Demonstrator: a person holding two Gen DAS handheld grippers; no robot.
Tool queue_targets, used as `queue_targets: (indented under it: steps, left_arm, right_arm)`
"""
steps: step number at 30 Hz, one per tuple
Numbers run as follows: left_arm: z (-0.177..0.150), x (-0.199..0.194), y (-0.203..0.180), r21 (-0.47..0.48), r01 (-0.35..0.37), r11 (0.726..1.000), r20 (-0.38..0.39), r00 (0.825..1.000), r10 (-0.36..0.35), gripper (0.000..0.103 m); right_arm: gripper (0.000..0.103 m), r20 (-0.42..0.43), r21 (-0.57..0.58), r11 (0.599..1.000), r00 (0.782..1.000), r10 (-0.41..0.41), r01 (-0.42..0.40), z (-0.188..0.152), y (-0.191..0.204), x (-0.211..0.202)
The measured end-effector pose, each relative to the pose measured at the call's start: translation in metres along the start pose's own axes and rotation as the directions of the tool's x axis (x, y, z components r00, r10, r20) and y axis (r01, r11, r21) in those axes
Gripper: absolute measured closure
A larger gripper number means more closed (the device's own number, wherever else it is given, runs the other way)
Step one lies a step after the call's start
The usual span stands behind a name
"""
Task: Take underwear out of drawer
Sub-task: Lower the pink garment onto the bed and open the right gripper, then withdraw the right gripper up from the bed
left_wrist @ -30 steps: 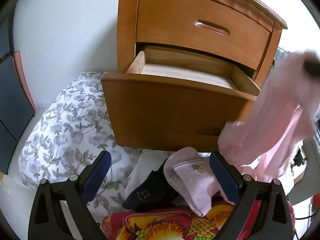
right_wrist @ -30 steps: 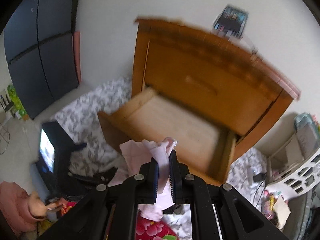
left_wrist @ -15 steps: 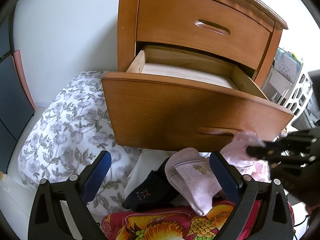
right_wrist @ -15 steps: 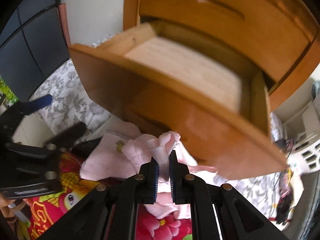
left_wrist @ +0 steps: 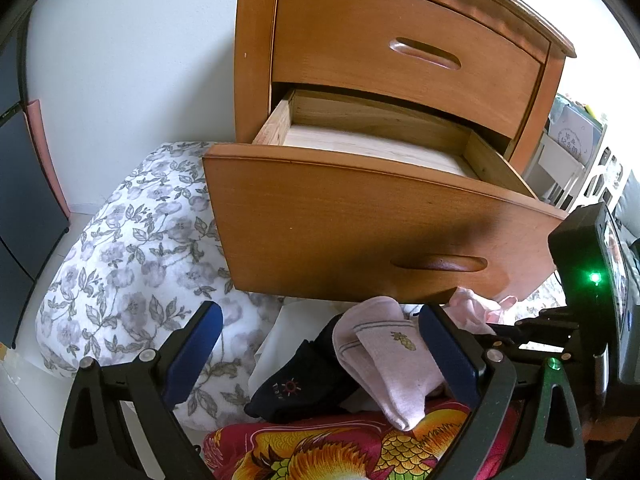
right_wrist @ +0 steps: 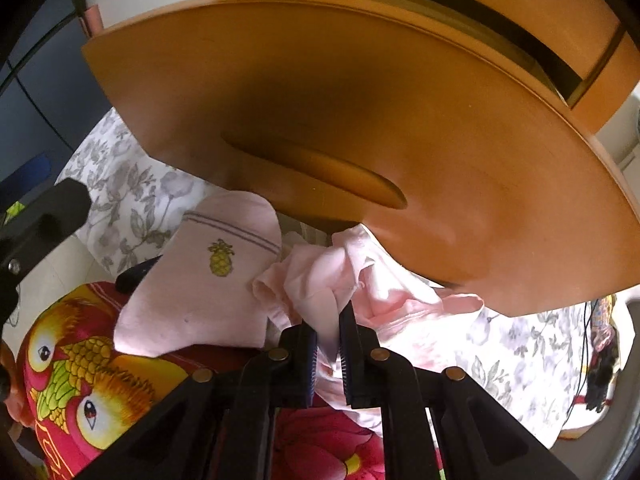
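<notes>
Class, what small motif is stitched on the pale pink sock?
A yellow pineapple, under grey stripes, on the pink sock. Clearest in the right wrist view.

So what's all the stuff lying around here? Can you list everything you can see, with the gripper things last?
nightstand: one, brown wood, against the white wall
upper drawer: one, brown, closed
lower drawer: one, brown, pulled open; no clothes visible inside
pink underwear: one, pale pink, bunched below the drawer front
pink socks: two, pale pink, one with a pineapple motif, overlapping beside the underwear
dark sock: one, navy or black, under the pink socks
floral quilt: one, white with grey flowers, left of the drawer
red blanket: one, red and yellow bird pattern, under the clothes
left gripper: one, black with blue pads, open, empty
right gripper: one, black, shut on the pink underwear
</notes>
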State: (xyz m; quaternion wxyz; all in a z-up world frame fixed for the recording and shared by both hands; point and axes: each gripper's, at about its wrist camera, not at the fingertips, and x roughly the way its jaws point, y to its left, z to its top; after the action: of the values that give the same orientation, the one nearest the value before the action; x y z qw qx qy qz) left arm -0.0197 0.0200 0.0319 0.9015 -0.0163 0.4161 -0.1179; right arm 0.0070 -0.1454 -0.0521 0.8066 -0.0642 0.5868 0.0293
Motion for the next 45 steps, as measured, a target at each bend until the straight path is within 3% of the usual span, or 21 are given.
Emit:
queue_targets:
  steps: [4, 6, 10, 22, 27, 29, 36, 45]
  left_arm:
    - [0.000, 0.000, 0.000, 0.000, -0.001, 1.000, 0.000, 1.000, 0.001, 0.004]
    - [0.000, 0.000, 0.000, 0.000, -0.001, 1.000, 0.000, 1.000, 0.001, 0.004]
    - [0.000, 0.000, 0.000, 0.001, -0.001, 1.000, 0.000, 1.000, 0.001, 0.004]
    - [-0.003, 0.000, 0.000, 0.007, -0.016, 1.000, -0.011, 1.000, 0.016, 0.004]
    - [-0.002, 0.001, 0.000, 0.012, -0.027, 1.000, -0.010, 1.000, 0.027, 0.004]
    - [-0.002, 0.001, -0.001, 0.013, -0.030, 0.999, -0.010, 0.999, 0.030, 0.004]
    - [-0.003, 0.001, -0.004, 0.029, -0.049, 0.998, -0.014, 0.999, 0.050, 0.004]
    - [-0.006, -0.015, -0.011, 0.062, -0.069, 0.996, 0.066, 0.996, 0.064, 0.004]
  right_arm:
    - [0.091, 0.000, 0.018, 1.000, 1.000, 0.003, -0.003, 0.004, -0.001, -0.003]
    - [0.085, 0.001, 0.027, 1.000, 1.000, 0.007, -0.007, 0.004, -0.001, -0.003]
    - [0.055, 0.019, 0.044, 0.999, 1.000, 0.010, -0.011, 0.002, -0.005, -0.010]
    - [0.029, 0.120, 0.147, 0.989, 0.993, -0.015, -0.003, -0.013, -0.017, -0.036]
    - [0.012, 0.159, 0.217, 0.976, 0.987, -0.026, -0.009, -0.022, -0.028, -0.048]
    - [0.000, 0.178, 0.255, 0.967, 0.983, -0.044, -0.003, -0.024, -0.033, -0.052]
    - [0.000, 0.251, 0.338, 0.941, 0.966, -0.056, -0.034, -0.037, -0.050, -0.071]
    - [0.000, 0.371, 0.390, 0.921, 0.919, -0.135, -0.022, -0.049, -0.055, -0.092]
